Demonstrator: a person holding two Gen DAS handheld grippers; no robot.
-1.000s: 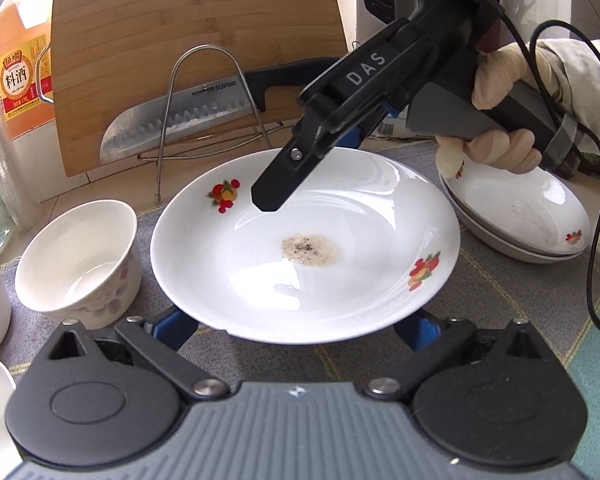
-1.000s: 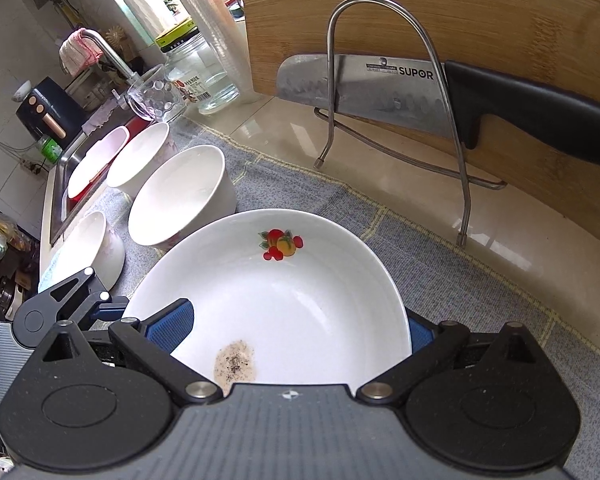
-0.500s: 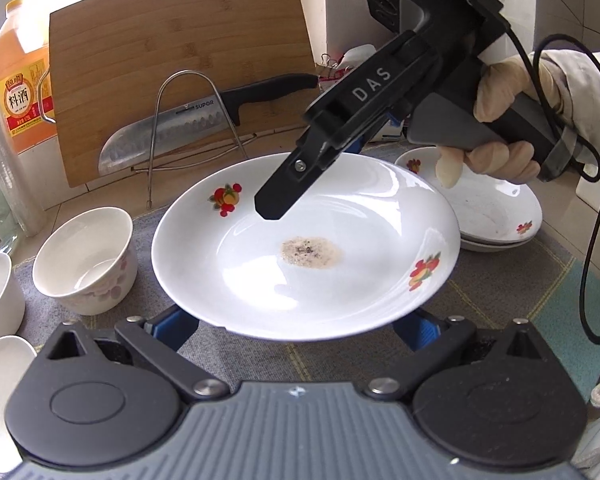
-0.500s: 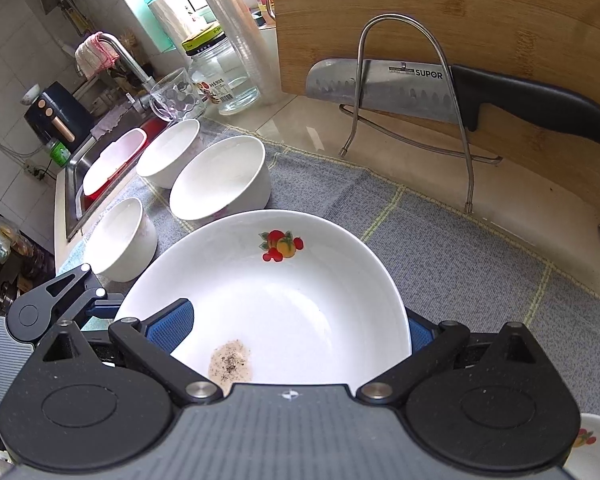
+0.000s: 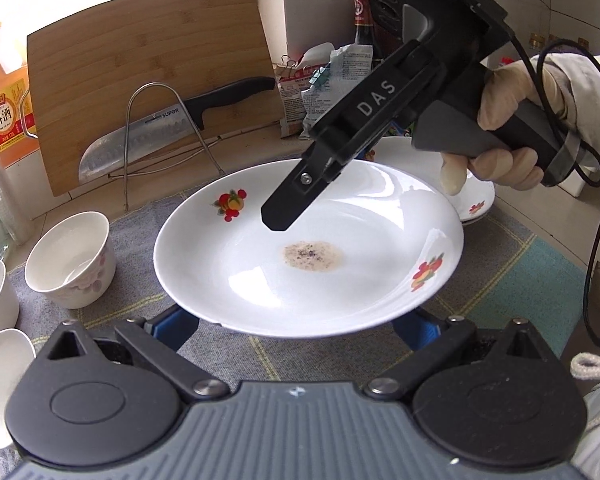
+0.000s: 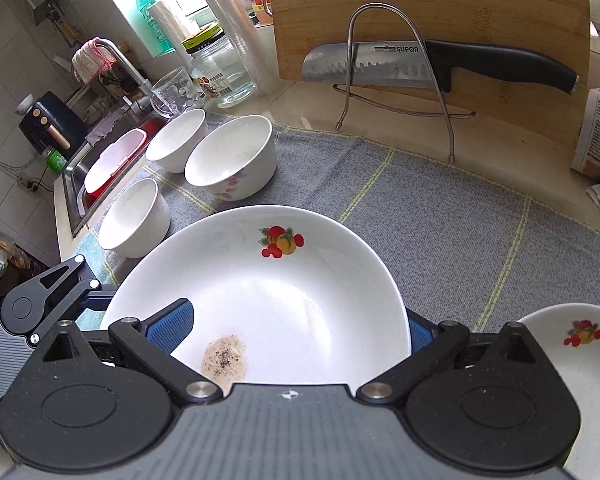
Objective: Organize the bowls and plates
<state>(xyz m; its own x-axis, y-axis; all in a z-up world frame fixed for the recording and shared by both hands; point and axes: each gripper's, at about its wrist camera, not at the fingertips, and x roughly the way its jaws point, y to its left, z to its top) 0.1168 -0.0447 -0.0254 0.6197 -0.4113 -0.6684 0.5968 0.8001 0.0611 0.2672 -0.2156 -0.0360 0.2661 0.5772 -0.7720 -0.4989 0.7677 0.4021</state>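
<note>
The work surface is a kitchen counter covered by a grey checked mat (image 6: 432, 208), with a sink (image 6: 80, 184) at its left end. A bamboo cutting board (image 5: 148, 92) and a knife (image 5: 168, 132) on a wire stand (image 5: 140, 128) line the back edge. The left gripper (image 5: 296, 322) has its jaws spread wide beneath the near rim of the white plate (image 5: 308, 248); whether the pads touch the rim cannot be told. The right gripper (image 6: 300, 326), held by a gloved hand (image 5: 500, 136), angles down over the plate with one blue pad (image 6: 172, 324) inside the dish and the other outside, apparently gripping the rim. The plate carries a brown residue patch (image 5: 312, 256). Three white bowls (image 6: 232, 160) stand to the left, and stacked plates (image 5: 476, 204) lie just behind on the right
</note>
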